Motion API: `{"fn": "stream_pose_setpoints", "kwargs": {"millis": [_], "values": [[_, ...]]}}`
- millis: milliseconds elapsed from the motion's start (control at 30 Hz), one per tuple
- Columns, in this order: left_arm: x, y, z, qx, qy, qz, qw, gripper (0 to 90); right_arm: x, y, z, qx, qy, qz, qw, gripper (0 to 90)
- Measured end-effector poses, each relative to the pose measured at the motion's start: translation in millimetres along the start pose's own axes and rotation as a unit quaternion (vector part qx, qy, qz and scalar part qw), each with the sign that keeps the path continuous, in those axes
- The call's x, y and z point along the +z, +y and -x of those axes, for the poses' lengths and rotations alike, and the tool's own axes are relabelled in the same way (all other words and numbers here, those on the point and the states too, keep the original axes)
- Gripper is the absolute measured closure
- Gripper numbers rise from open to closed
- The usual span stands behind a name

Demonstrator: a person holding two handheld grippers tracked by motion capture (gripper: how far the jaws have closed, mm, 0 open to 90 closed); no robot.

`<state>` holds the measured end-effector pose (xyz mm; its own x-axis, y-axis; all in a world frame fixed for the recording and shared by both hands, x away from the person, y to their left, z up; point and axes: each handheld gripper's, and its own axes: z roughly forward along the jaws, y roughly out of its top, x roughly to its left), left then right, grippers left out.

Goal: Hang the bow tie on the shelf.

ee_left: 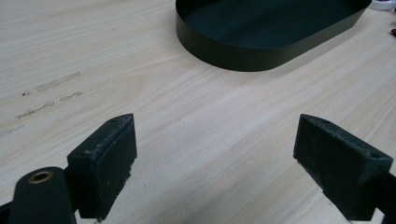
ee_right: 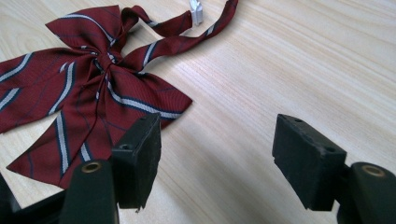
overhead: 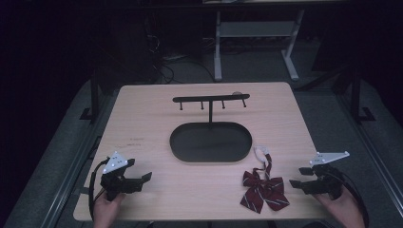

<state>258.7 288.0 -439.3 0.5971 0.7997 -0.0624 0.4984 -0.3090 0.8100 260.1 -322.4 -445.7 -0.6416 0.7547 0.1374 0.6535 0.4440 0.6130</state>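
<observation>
Bow tie (overhead: 264,189) flat on table (overhead: 142,118), just in front of stand tray (overhead: 210,142), right side. Right gripper (overhead: 295,183) beside bow — jaws spread, empty. Left gripper (overhead: 145,177) spread too, far side. Risk — thin fabric slips pads, strap clasp (ee_right: 196,11) snags.

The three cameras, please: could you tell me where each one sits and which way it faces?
High view: fixed above the person's side, looking forward and down on the table; both hands, left gripper and right gripper enter from the bottom.
Left gripper view: rides the left gripper, looks along its open jaws toward the black oval tray.
Right gripper view: rides the right gripper, open jaws beside the striped red bow tie.
Shared: high and left gripper views show the tray; high and right gripper views the bow tie.
</observation>
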Motion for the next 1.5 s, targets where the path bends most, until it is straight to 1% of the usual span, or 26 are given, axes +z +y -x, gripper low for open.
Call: {"fn": "stream_pose_setpoints", "kwargs": {"millis": [133,167,267,300,333,367,433,533,567,600,667,800,833,867,900,967,1033,1100,1267,1300,1400,1433,1500], "values": [[0.2,-0.2,0.0,0.000,0.000,-0.002,1.0000,13.1,0.6,1.3,-0.7,0.000,0.003,-0.003,1.0000,32.3],[0.0,0.1,0.3,0.000,0.000,0.000,1.0000,13.1,2.1,2.2,-1.2,-0.006,0.003,-0.005,1.0000,32.3],[0.4,0.0,0.6,0.000,-0.001,0.000,1.0000,13.0,3.3,2.8,-2.9,-0.006,0.003,-0.006,1.0000,32.3],[0.4,0.1,0.6,0.002,0.000,-0.001,1.0000,13.1,3.5,3.4,-4.4,-0.011,0.004,-0.006,0.9999,32.3],[0.4,0.1,0.6,0.002,0.000,-0.001,1.0000,13.1,3.5,3.4,-4.4,-0.011,0.004,-0.006,0.9999,32.3],[0.2,-0.2,1.2,0.002,-0.002,0.001,1.0000,13.1,3.8,4.5,-7.0,-0.011,0.004,-0.007,0.9999,32.3],[-1.0,-0.6,1.5,0.005,-0.003,-0.001,1.0000,13.1,4.2,6.4,-8.5,-0.016,0.003,-0.006,0.9998,32.3],[-2.5,0.0,2.4,0.006,-0.003,0.004,1.0000,13.1,3.5,9.8,-11.5,-0.021,0.002,-0.008,0.9997,32.3],[-2.6,0.4,2.4,0.008,-0.003,0.003,1.0000,13.1,3.3,10.7,-12.7,-0.024,0.002,-0.006,0.9997,32.4],[-2.1,0.4,3.2,0.005,-0.003,0.006,1.0000,13.1,3.0,11.5,-14.1,-0.027,0.001,-0.005,0.9996,32.4],[-1.9,0.6,3.4,0.005,-0.003,0.006,1.0000,13.1,1.9,13.4,-14.5,-0.033,0.000,-0.005,0.9995,32.4],[-1.4,0.6,2.6,0.004,-0.002,0.004,1.0000,13.0,1.5,16.5,-14.8,-0.031,0.002,-0.003,0.9995,32.5],[-1.2,0.4,2.3,0.003,-0.001,0.003,1.0000,13.0,1.4,17.9,-14.4,-0.036,0.004,-0.002,0.9993,32.4],[-1.2,0.3,2.2,0.003,-0.001,0.003,1.0000,13.0,1.6,20.0,-15.5,-0.034,0.003,-0.003,0.9994,32.5],[-1.6,-0.1,1.9,0.003,-0.001,0.005,1.0000,13.1,1.5,24.1,-15.7,-0.041,0.004,-0.006,0.9991,32.8],[-1.8,0.0,1.7,0.002,-0.001,0.005,1.0000,13.1,1.6,27.7,-16.9,-0.047,0.004,-0.006,0.9989,33.1],[-1.8,0.1,2.0,0.001,-0.001,0.006,1.0000,13.1,1.7,29.8,-17.7,-0.048,0.008,-0.007,0.9988,33.2],[-2.1,0.4,2.8,0.007,-0.002,0.005,1.0000,13.1,4.0,35.7,-20.0,-0.058,0.010,-0.016,0.9981,33.2],[-1.9,0.4,2.8,0.006,-0.002,0.005,1.0000,13.1,5.9,41.7,-21.8,-0.065,0.014,-0.022,0.9975,33.9],[-2.1,0.3,2.6,0.007,-0.001,0.005,1.0000,13.1,6.7,45.9,-21.9,-0.070,0.015,-0.025,0.9971,34.1],[-2.4,-0.1,2.5,0.003,0.000,0.005,1.0000,13.1,7.0,49.5,-22.3,-0.073,0.015,-0.028,0.9968,34.6],[-2.6,-0.1,2.4,0.003,0.000,0.006,1.0000,13.1,7.3,51.7,-22.3,-0.077,0.016,-0.029,0.9965,34.6],[-3.3,0.0,1.6,0.006,0.000,0.004,1.0000,13.1,8.8,58.0,-22.4,-0.085,0.023,-0.033,0.9956,36.4]]}}
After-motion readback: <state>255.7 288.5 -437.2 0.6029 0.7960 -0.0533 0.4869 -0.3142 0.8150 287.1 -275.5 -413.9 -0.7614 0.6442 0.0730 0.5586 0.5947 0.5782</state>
